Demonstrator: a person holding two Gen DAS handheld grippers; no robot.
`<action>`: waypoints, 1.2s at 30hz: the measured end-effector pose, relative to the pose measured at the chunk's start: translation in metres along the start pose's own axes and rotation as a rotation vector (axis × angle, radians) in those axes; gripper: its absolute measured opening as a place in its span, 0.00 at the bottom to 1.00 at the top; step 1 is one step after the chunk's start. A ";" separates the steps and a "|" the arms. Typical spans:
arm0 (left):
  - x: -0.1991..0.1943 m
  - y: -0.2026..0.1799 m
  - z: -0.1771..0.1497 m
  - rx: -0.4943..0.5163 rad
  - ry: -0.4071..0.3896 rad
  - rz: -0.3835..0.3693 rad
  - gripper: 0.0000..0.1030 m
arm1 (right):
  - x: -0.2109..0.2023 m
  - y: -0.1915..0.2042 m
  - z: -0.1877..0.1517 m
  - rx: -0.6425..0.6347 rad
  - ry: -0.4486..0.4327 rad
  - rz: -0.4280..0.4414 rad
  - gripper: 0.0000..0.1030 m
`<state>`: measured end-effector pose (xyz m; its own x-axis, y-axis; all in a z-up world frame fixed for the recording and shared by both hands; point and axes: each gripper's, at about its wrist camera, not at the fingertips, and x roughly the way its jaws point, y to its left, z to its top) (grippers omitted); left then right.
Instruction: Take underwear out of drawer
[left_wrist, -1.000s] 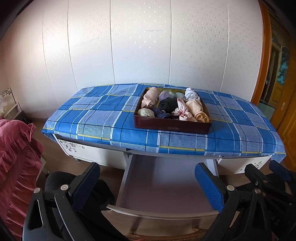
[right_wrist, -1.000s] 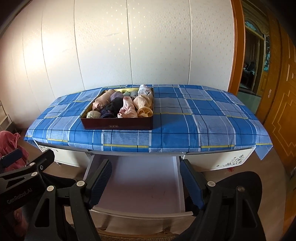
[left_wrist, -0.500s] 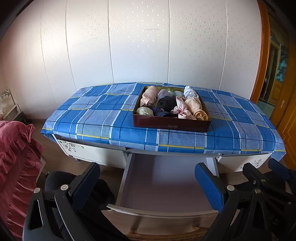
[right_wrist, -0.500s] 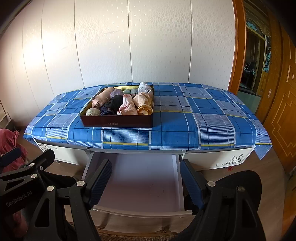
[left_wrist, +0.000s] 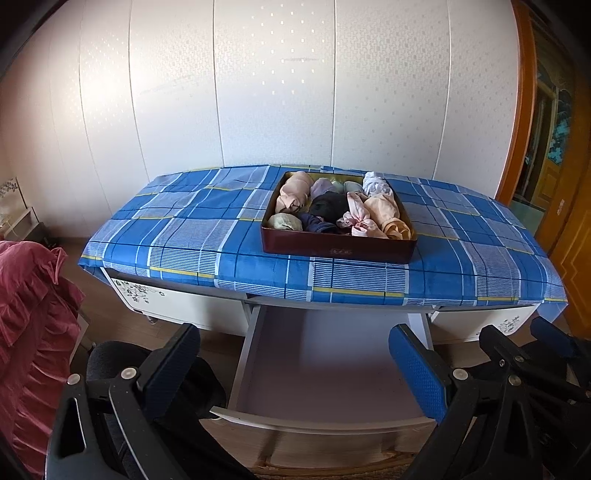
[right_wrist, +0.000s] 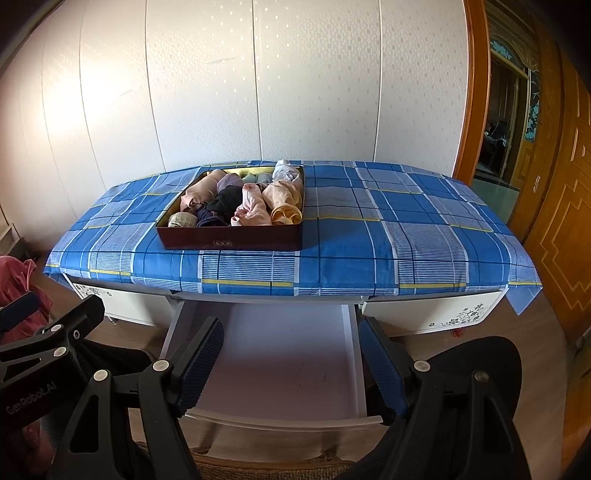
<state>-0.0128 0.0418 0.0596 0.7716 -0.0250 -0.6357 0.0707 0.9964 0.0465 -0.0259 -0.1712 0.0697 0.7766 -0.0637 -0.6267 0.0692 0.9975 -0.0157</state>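
Drawer (left_wrist: 325, 373) is pulled out and looks bare, tho its near end is hidden. Underwear (left_wrist: 338, 208) sits in box (left_wrist: 338, 251) on the table. Left gripper (left_wrist: 295, 363) and right gripper (right_wrist: 291, 363) are both spread, empty. Task prob. done; next, maybe shut drawer.

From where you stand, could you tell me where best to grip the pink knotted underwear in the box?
Probably at its bunched knot, coming from above with a hand-held gripper: it stands proud of its neighbours, while the dark red box wall blocks a low approach from the front.
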 end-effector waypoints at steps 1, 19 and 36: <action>0.000 0.000 0.000 0.000 0.000 0.001 1.00 | 0.000 0.000 0.000 0.001 0.000 0.001 0.75; -0.001 -0.002 -0.001 -0.002 0.003 -0.016 1.00 | 0.001 0.000 0.000 0.005 0.010 -0.001 0.75; 0.001 -0.002 -0.002 -0.015 0.020 -0.069 1.00 | 0.003 -0.001 -0.001 0.012 0.020 0.003 0.75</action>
<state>-0.0136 0.0404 0.0571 0.7524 -0.0921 -0.6523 0.1134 0.9935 -0.0094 -0.0244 -0.1719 0.0667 0.7639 -0.0598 -0.6425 0.0743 0.9972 -0.0045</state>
